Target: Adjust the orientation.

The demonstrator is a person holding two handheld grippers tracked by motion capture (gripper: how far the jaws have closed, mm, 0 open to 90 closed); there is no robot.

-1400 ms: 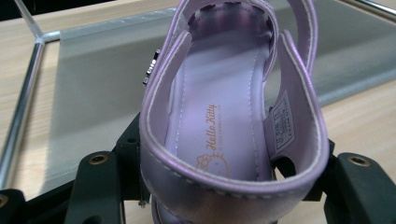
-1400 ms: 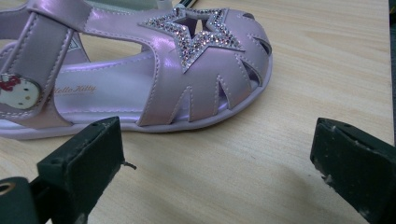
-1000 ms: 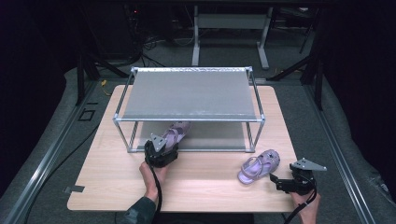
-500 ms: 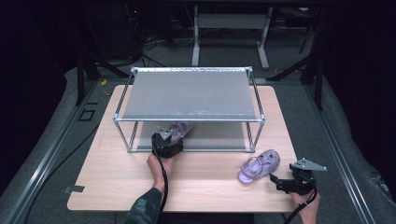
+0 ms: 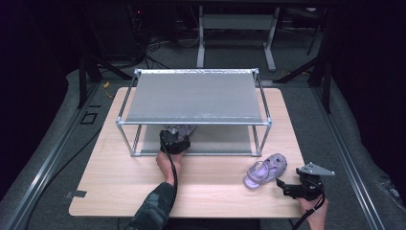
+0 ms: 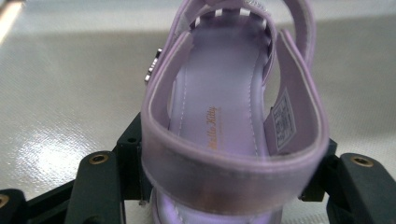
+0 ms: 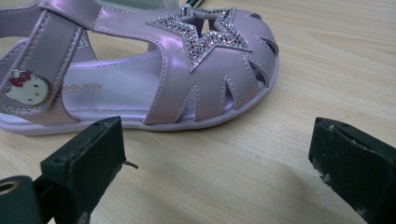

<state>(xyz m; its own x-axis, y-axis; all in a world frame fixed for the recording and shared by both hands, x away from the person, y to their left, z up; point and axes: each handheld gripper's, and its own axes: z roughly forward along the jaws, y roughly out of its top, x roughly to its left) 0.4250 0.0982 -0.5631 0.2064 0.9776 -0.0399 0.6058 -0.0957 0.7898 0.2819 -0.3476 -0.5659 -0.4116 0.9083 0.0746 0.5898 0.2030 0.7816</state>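
Two lilac children's sandals. One sandal (image 6: 233,116) sits heel-first between my left gripper's (image 6: 229,196) jaws, which are shut on its heel strap; it hangs just above the grey lower shelf. From above, that gripper (image 5: 173,139) reaches under the rack's top shelf, with the sandal's (image 5: 186,129) toe pointing further in. The other sandal (image 7: 154,79), with a glitter star on its toe, lies on the wooden table. My right gripper (image 7: 219,154) stands open just short of its side, touching nothing. The high view shows this gripper (image 5: 283,185) right of that sandal (image 5: 265,170).
A metal-framed rack (image 5: 194,122) with a grey mesh top shelf (image 5: 191,96) stands across the back half of the wooden table (image 5: 110,182). Its front posts and low front rail border the opening. A cable trails from each gripper toward the table's near edge.
My left gripper has carried its sandal forward and a little right, from the rack's front edge to under the top shelf. The right gripper and the other sandal have stayed put.
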